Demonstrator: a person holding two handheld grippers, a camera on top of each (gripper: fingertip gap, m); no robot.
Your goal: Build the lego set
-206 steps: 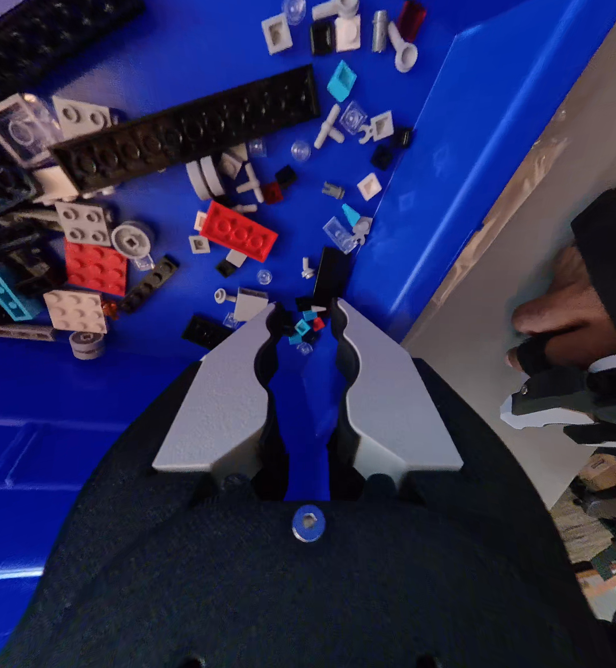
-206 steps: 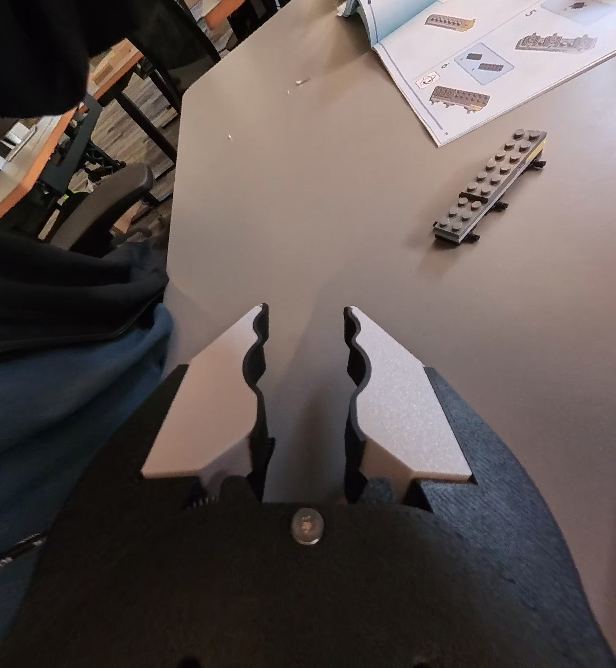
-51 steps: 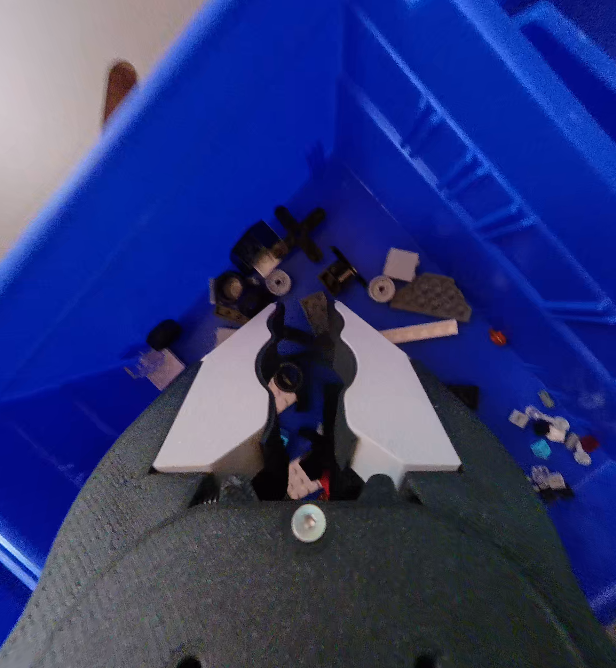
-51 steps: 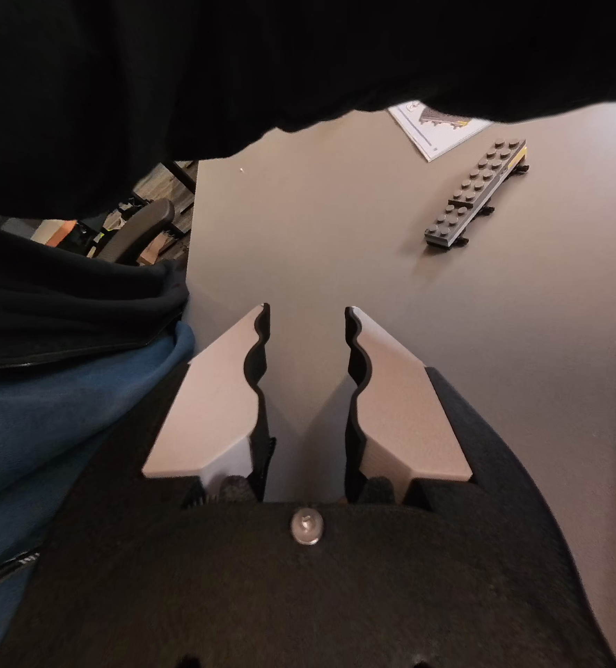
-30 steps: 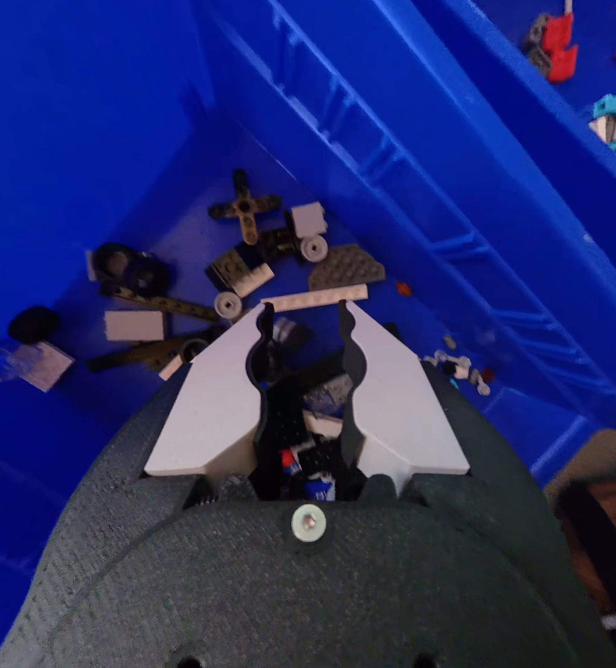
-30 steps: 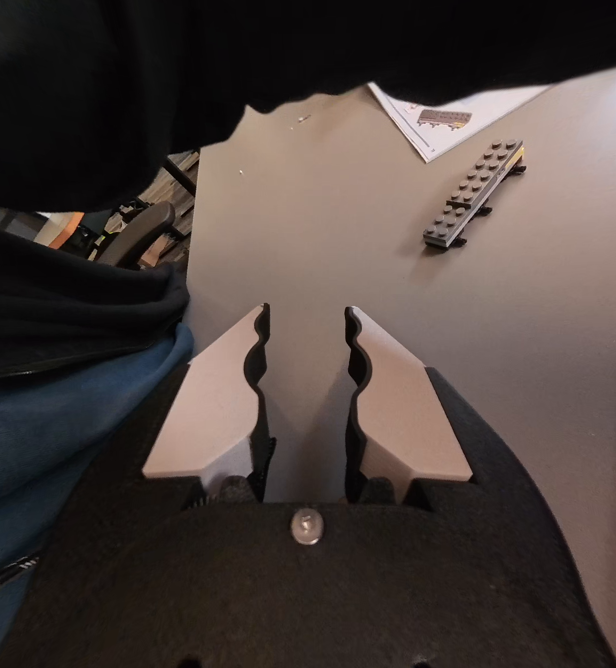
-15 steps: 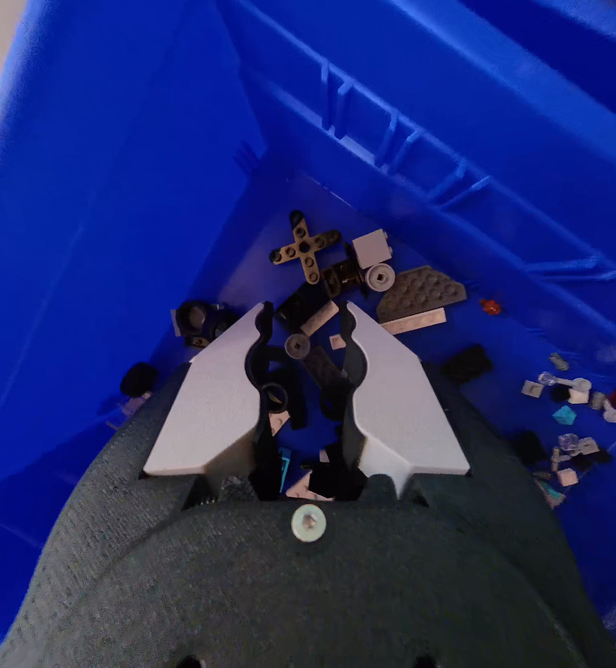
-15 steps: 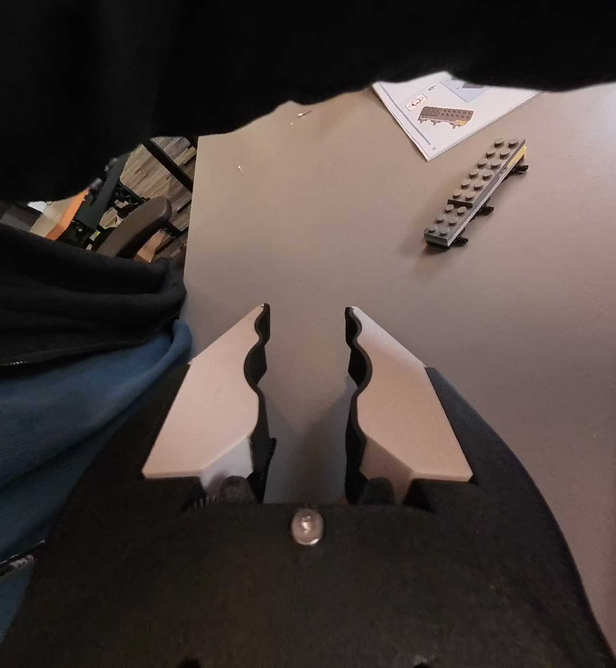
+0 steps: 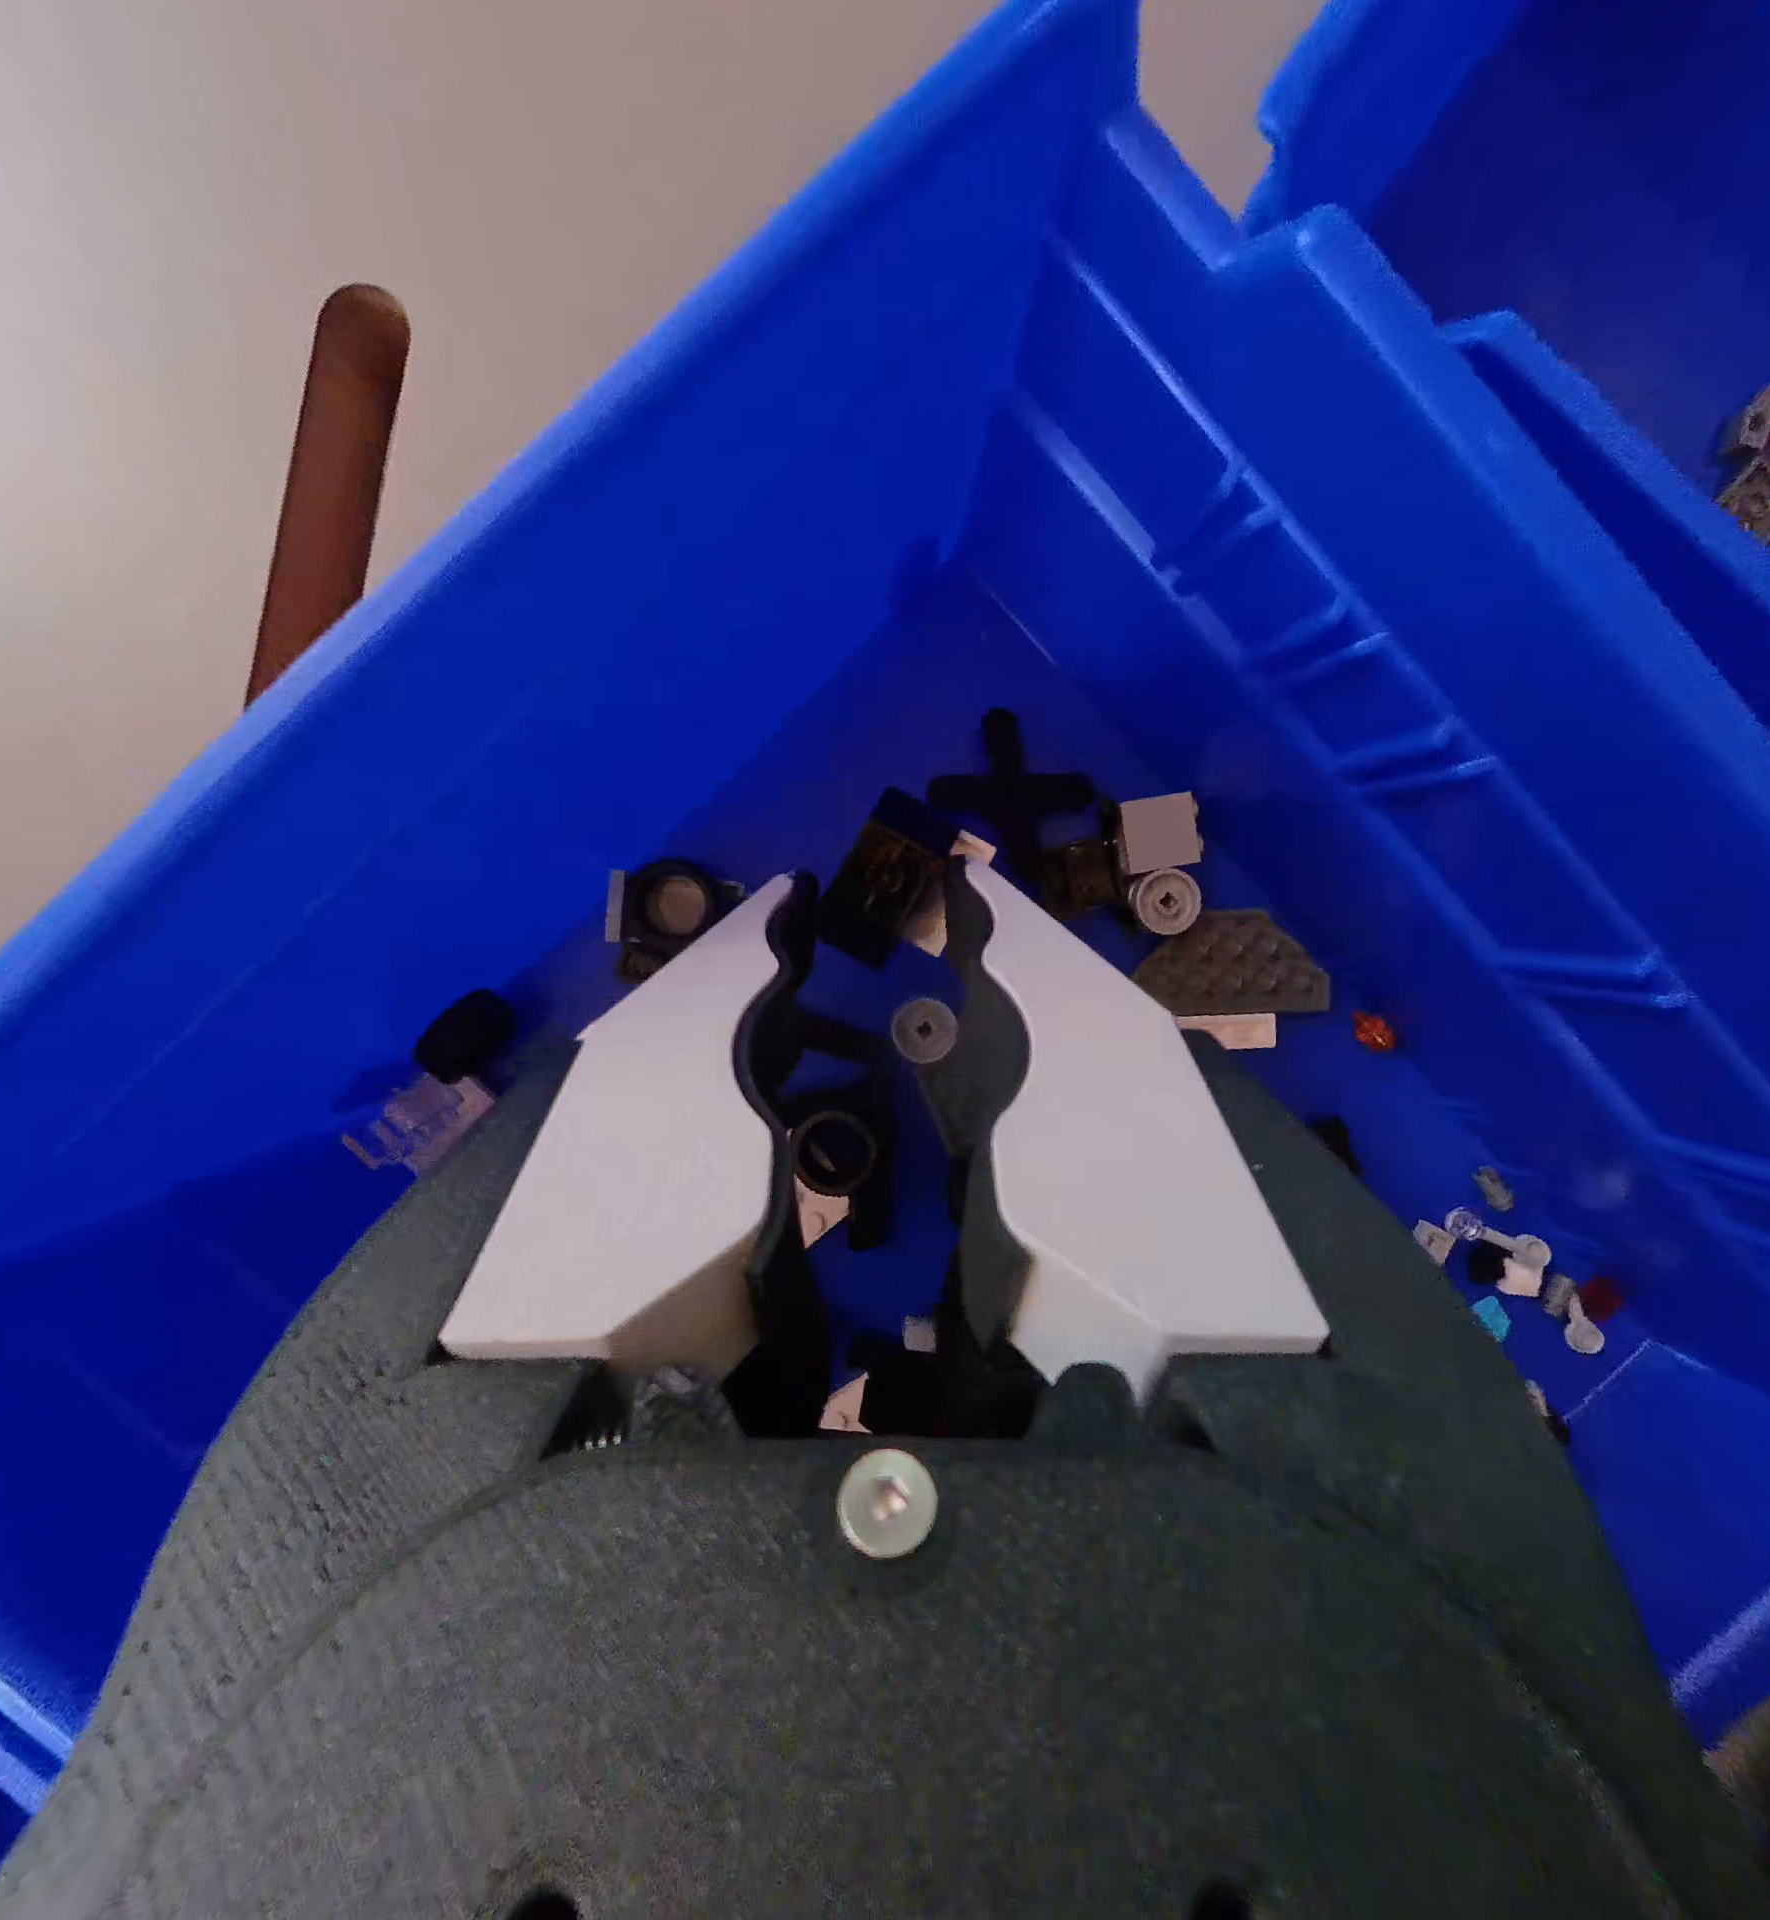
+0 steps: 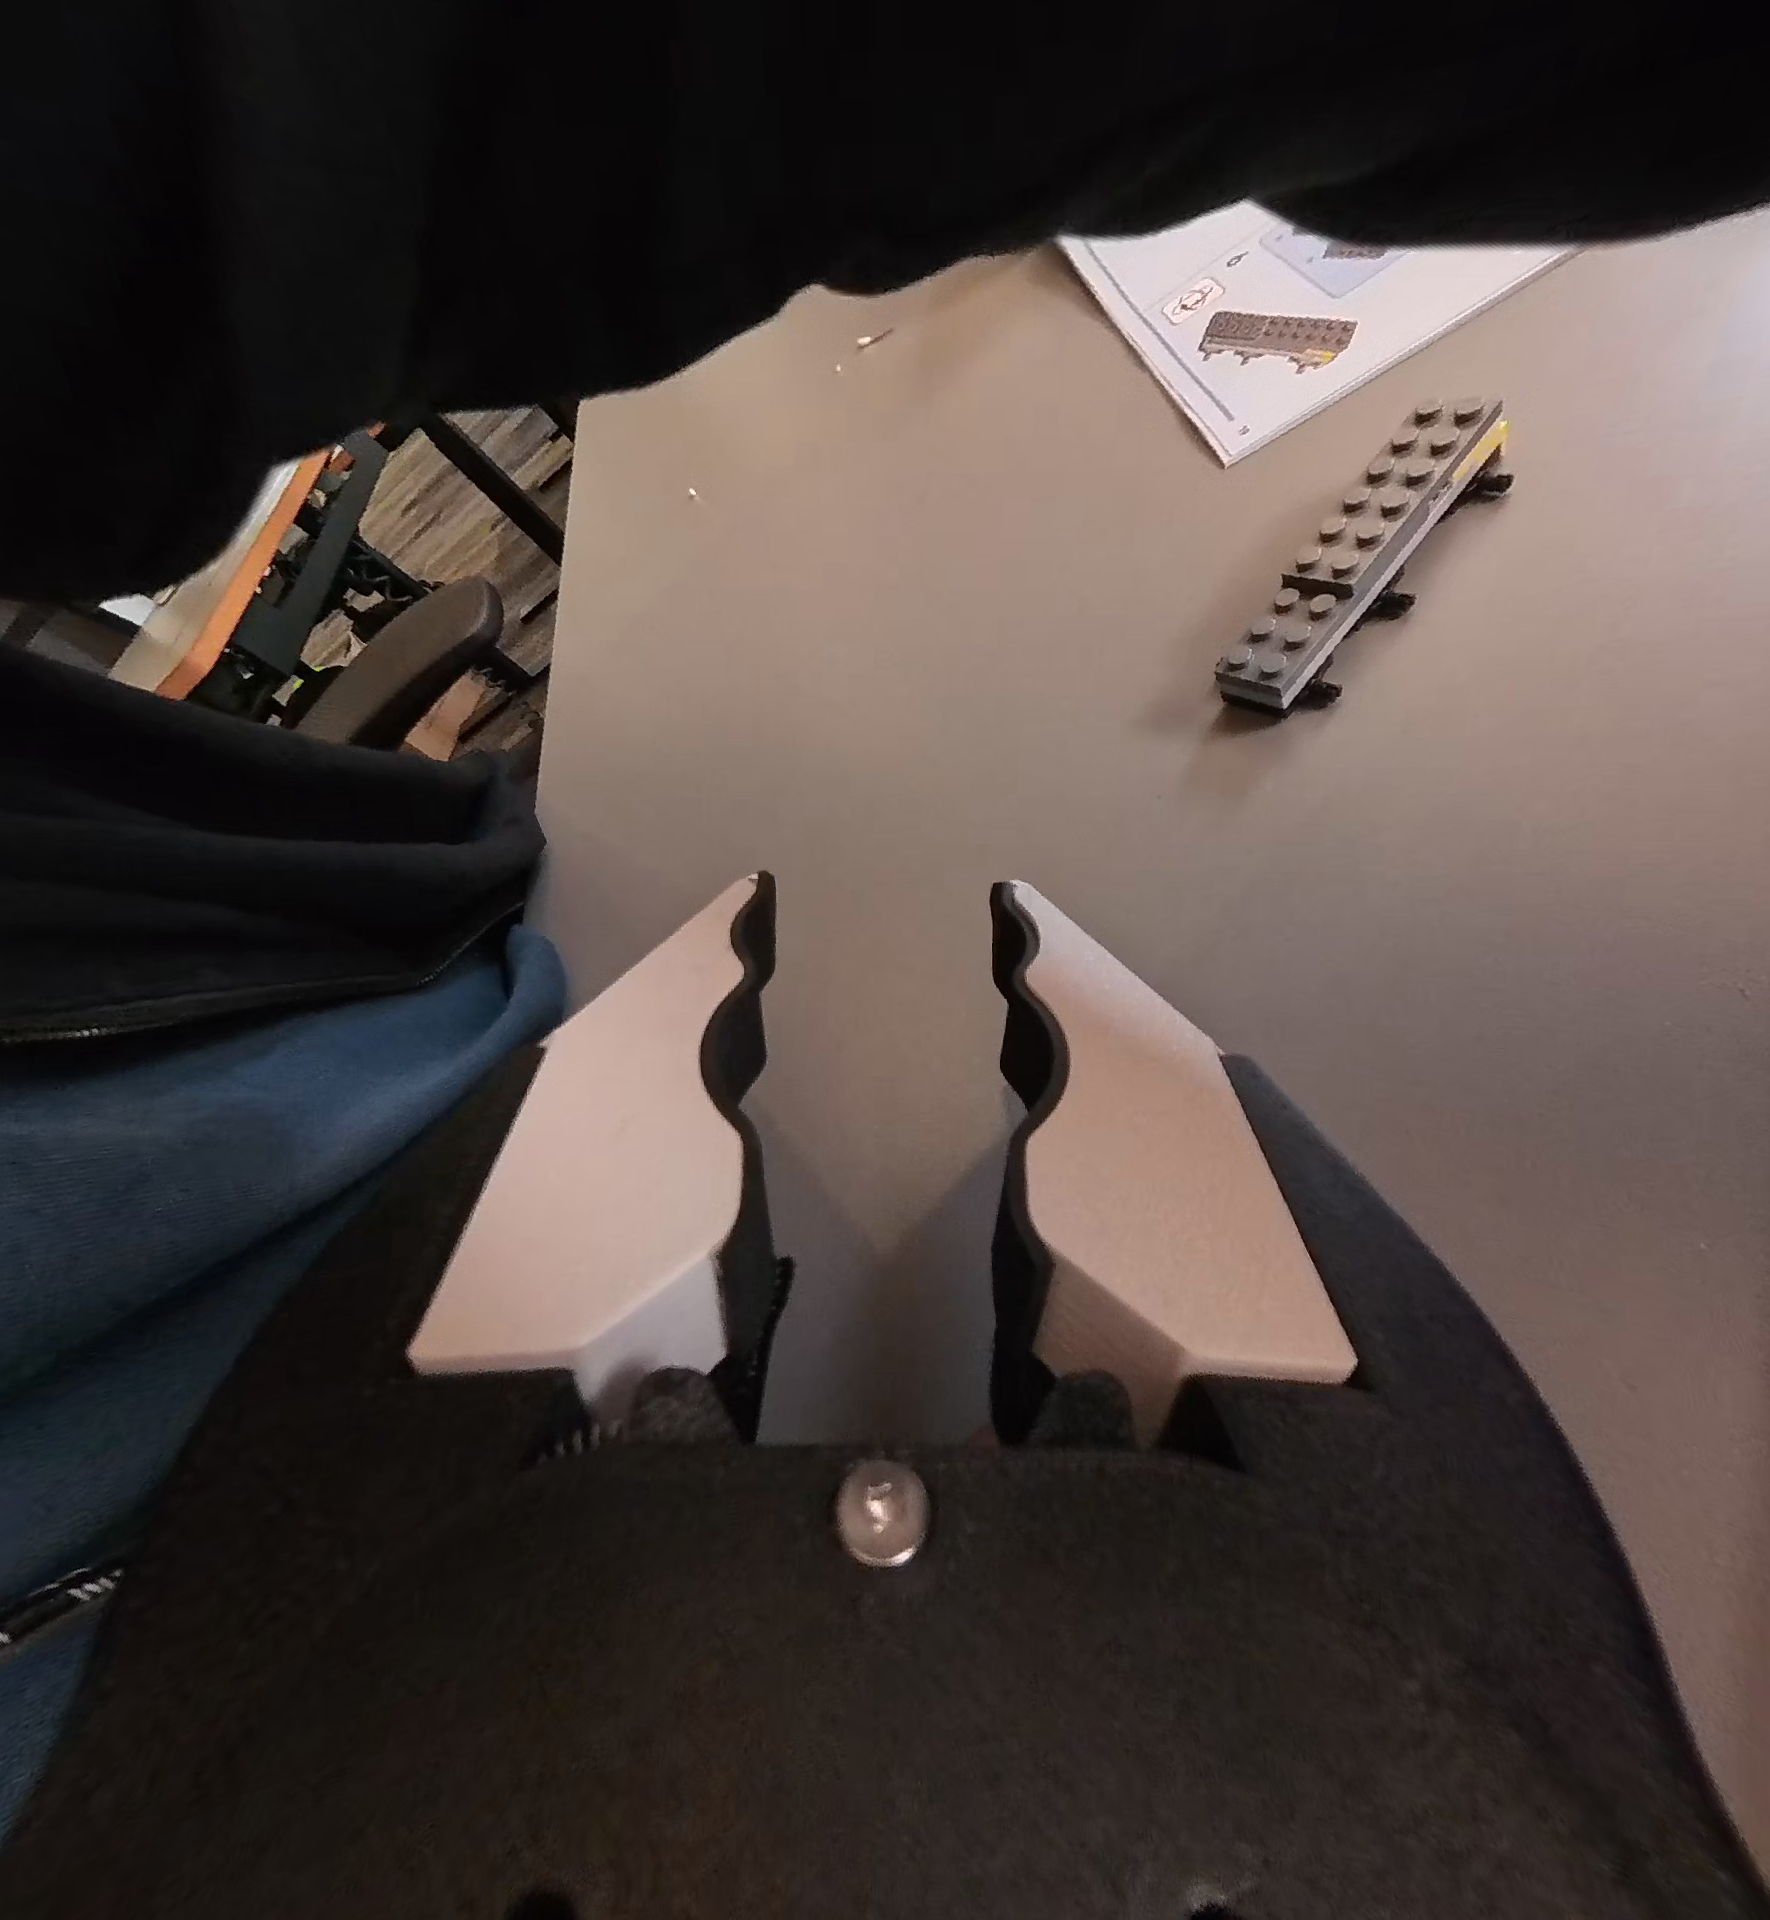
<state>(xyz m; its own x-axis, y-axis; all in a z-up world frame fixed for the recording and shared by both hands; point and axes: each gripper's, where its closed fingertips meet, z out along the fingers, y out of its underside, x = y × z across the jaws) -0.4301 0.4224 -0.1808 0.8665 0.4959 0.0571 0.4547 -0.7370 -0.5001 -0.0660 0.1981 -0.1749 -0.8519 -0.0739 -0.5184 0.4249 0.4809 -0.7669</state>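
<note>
In the left wrist view my left gripper (image 9: 881, 881) is deep in a blue bin (image 9: 548, 727) of loose lego pieces. Its jaws stand narrow, with their tips on either side of a black lego piece (image 9: 886, 894). A black cross piece (image 9: 1006, 779), a grey wheel piece (image 9: 1161, 831), a dark grey wedge plate (image 9: 1234, 966) and a round grey stud (image 9: 925, 1031) lie around it. In the right wrist view my right gripper (image 10: 881, 883) is open and empty above the grey table (image 10: 964, 675). A long dark grey lego assembly (image 10: 1364, 551) lies far right of it, below the instruction booklet (image 10: 1276, 332).
A second blue bin (image 9: 1587, 312) with red and grey pieces stands at the upper right. Several tiny pieces (image 9: 1515, 1268) lie along the first bin's right wall. A brown post (image 9: 330, 478) rises behind it. A person's dark sleeve (image 10: 652, 156) and blue trousers (image 10: 185, 1195) fill the top and left. Some 40 cm of space lies between my two pairs of fingers. To reach the round grey stud (image 9: 925, 1031) in a straight line is about 4 cm for my left fingers, about 35 cm for my right.
My left gripper has tilted and moved farther into the bin, and its jaws have narrowed around the black piece. The right gripper has stayed still and open.
</note>
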